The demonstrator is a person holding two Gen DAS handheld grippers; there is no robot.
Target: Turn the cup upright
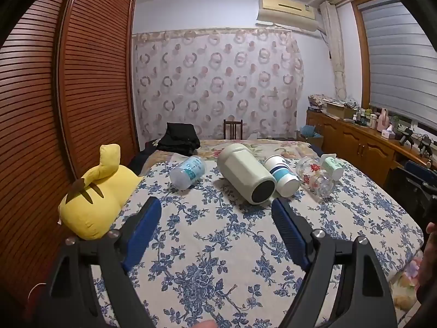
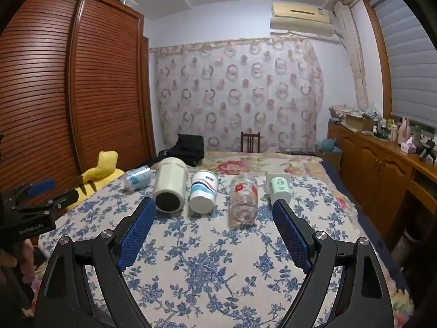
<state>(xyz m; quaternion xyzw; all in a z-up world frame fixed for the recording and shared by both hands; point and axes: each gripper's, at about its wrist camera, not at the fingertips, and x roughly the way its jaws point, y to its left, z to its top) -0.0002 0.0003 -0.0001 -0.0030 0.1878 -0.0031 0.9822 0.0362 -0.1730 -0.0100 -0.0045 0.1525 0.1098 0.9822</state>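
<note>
Floral quilted bedspread [image 2: 218, 268] bears five cylindrical cups lying sideways.

Yellow plush [image 1: 98, 191], black bag [image 1: 179, 138], chair [image 1: 233, 129].

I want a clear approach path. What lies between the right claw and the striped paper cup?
Only bare floral bedspread lies between the open right claw and the striped paper cup, seen in the right wrist view.

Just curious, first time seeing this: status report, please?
Left gripper and right gripper open, empty. Five cups lying sideways on bed. Path unobstructed.
</note>
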